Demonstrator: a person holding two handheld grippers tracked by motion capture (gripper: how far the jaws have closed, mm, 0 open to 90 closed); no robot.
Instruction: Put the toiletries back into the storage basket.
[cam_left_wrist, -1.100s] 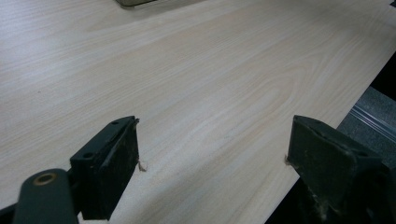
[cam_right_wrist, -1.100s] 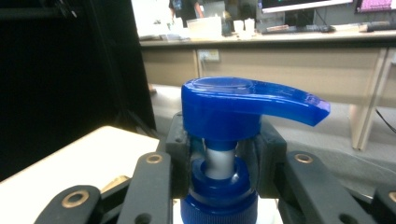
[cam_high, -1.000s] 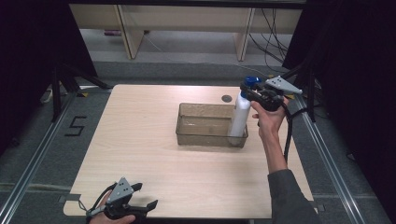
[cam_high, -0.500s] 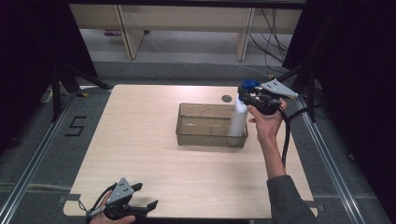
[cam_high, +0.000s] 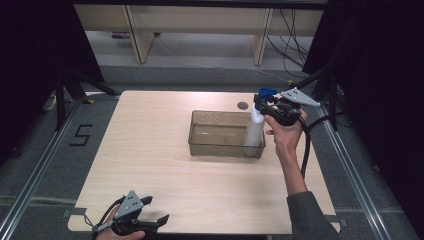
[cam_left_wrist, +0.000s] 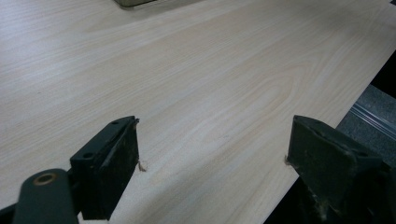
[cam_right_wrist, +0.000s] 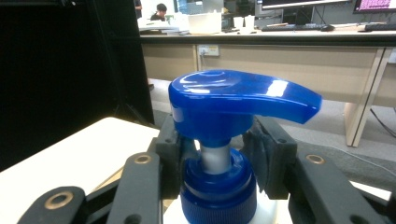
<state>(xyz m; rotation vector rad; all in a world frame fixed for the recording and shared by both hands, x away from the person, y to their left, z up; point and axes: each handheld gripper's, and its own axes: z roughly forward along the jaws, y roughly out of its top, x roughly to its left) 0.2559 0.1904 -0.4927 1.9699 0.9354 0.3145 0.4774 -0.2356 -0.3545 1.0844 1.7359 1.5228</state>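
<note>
A white pump bottle (cam_high: 254, 131) with a blue pump head (cam_right_wrist: 233, 100) stands upright at the right end of a clear plastic bin (cam_high: 201, 145) on the wooden table (cam_high: 150, 150). My right gripper (cam_high: 264, 104) is shut on the bottle's neck just under the pump head, its jaws pressed on either side of the white stem (cam_right_wrist: 214, 160). The bottle's base appears to be inside the bin. My left gripper (cam_high: 156, 210) rests open at the table's near left edge, with nothing between its fingers (cam_left_wrist: 116, 158).
A round cable hole (cam_high: 243, 105) lies in the table behind the bin. Dark stands flank the table on both sides. The table's near right edge (cam_left_wrist: 327, 116) runs close beside my left gripper. Desks stand beyond the table.
My right gripper has lowered slightly with the bottle, setting it deeper at the bin's right end. The left gripper has not moved.
</note>
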